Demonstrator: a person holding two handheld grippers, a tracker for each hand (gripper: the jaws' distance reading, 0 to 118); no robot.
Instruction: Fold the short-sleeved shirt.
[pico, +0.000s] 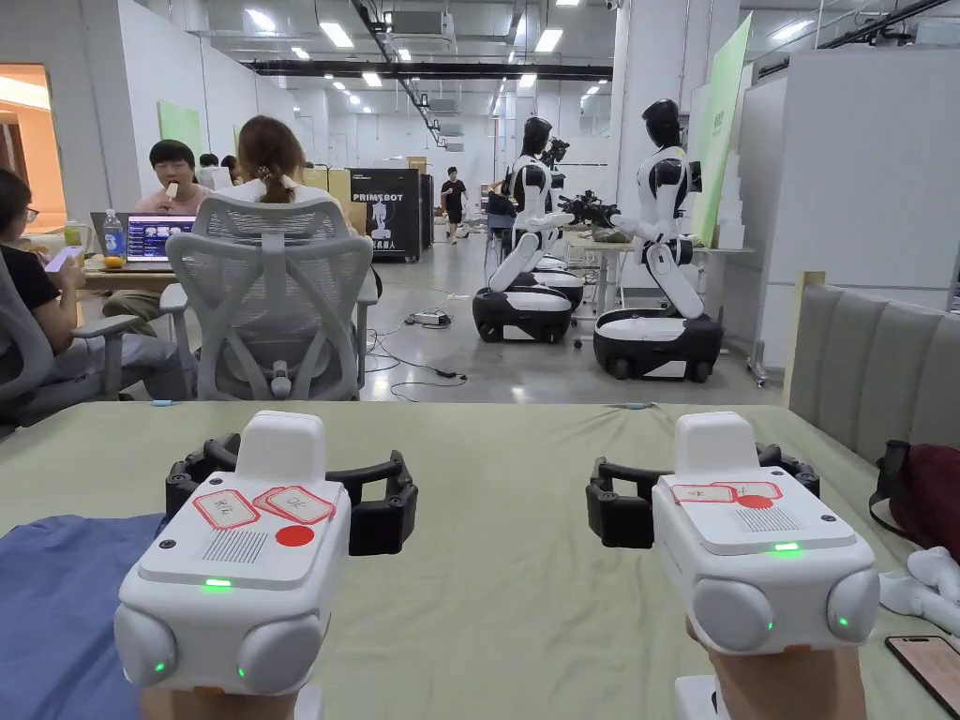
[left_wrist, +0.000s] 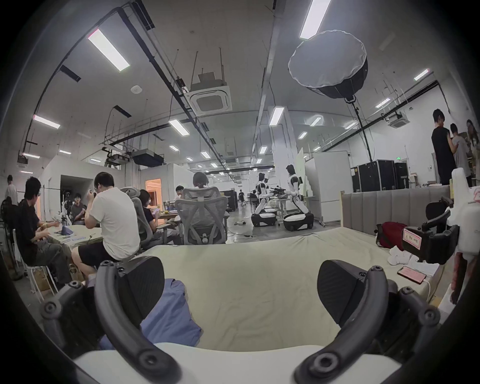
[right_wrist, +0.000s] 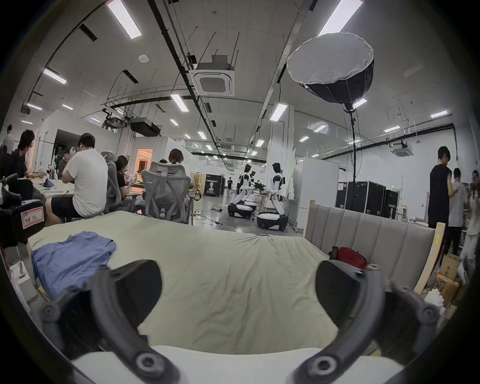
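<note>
A blue short-sleeved shirt (pico: 56, 609) lies crumpled on the pale green bed sheet (pico: 525, 581) at the near left. In the right gripper view the shirt (right_wrist: 70, 257) lies left of the jaws; in the left gripper view the shirt (left_wrist: 168, 317) sits behind the left jaw. My left gripper (left_wrist: 240, 291) hovers above the sheet, jaws wide apart, nothing between them. It shows in the head view as the left gripper (pico: 292, 469). My right gripper (right_wrist: 237, 288) is also open and empty over bare sheet, at mid right as the right gripper (pico: 703, 473).
A padded grey headboard (pico: 872, 366) borders the bed on the right, with a dark red bag (pico: 923, 497), white socks (pico: 923, 586) and a phone (pico: 928, 661) near it. Seated people and office chairs (pico: 267, 300) are beyond the far edge. Two humanoid robots (pico: 656, 253) stand farther off.
</note>
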